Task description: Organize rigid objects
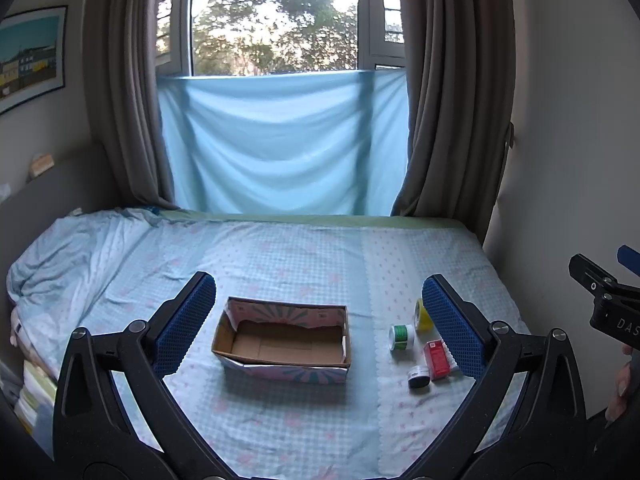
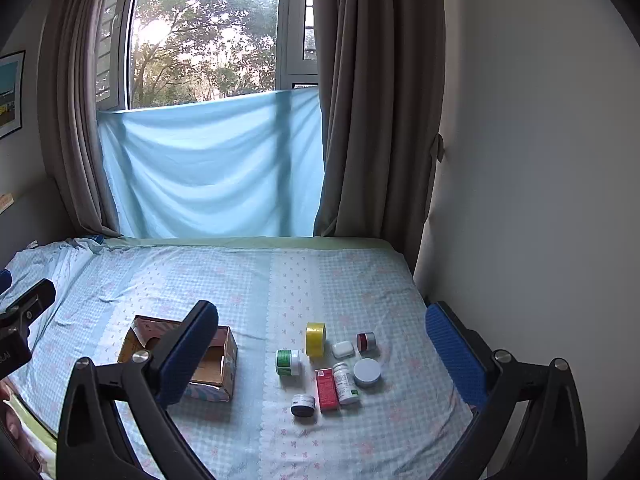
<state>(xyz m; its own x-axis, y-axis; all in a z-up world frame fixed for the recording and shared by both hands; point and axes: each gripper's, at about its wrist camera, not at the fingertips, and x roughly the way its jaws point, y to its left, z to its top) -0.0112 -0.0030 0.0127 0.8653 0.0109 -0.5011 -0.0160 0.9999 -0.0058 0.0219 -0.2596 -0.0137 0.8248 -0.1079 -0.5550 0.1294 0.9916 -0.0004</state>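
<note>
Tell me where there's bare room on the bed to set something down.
Free: the strip between the cardboard box and the green-labelled jar, and the bedsheet beyond both toward the window. Crowded: the cluster from the yellow tape roll to the red box.

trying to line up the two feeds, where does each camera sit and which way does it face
Left wrist: on the left gripper, above the near bed edge, facing the window; open blue-padded fingers frame the open cardboard box; the right gripper shows at right.
Right wrist: on the right gripper, further right, same heading; its open fingers frame the small items, including the yellow tape roll.
Shared: box, tape roll, green-labelled white jar, red carton, checked bedsheet.
</note>
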